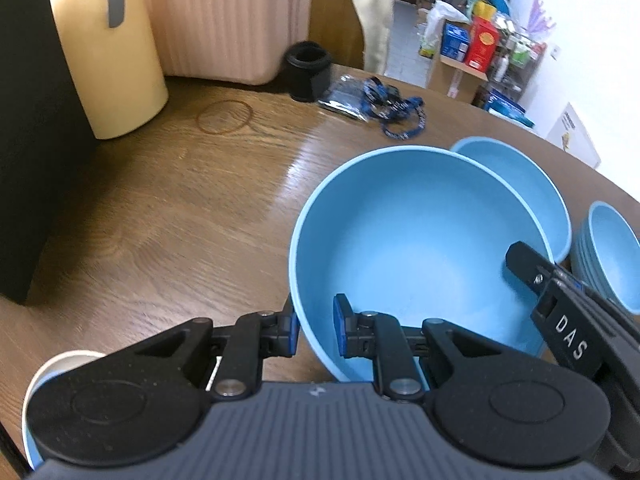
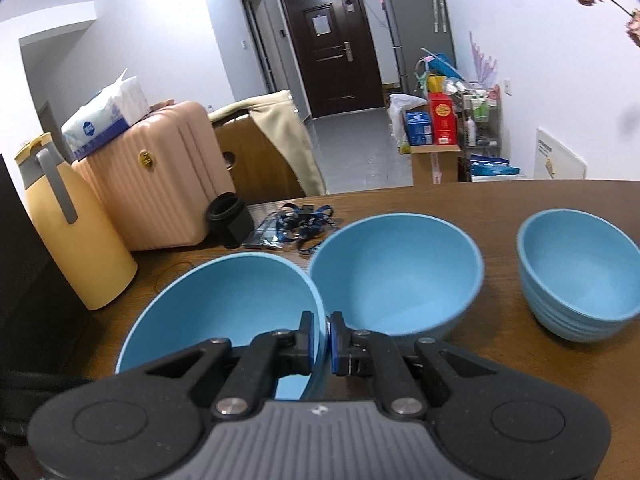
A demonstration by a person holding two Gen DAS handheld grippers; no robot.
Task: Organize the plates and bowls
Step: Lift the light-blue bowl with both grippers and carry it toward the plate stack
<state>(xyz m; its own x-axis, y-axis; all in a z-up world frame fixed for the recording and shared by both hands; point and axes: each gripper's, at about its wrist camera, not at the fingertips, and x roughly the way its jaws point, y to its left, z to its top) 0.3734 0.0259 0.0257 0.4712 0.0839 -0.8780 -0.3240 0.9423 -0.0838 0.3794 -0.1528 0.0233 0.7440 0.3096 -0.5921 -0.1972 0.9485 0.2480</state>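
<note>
Both grippers are pinching the rim of the same big blue bowl [image 1: 416, 240], the left gripper [image 1: 316, 330] on the near edge and the right gripper [image 2: 322, 338] on the opposite side, holding it tilted above the table [image 1: 180, 220] beside a second bowl [image 2: 396, 276]. It looks like light, stiff, smooth plastic, so the rim is the obvious place to hold, though it's probably slippery.

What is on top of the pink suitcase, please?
A tissue pack lies on the pink suitcase. The suitcase's far side is hidden, so anything behind it cannot be seen.

Two large blue bowls [image 2: 224, 304] [image 2: 396, 272], one stack of small blue bowls [image 2: 580, 280], one yellow jug [image 2: 76, 232], one pink suitcase [image 2: 160, 184], one black cup [image 2: 230, 214].
</note>
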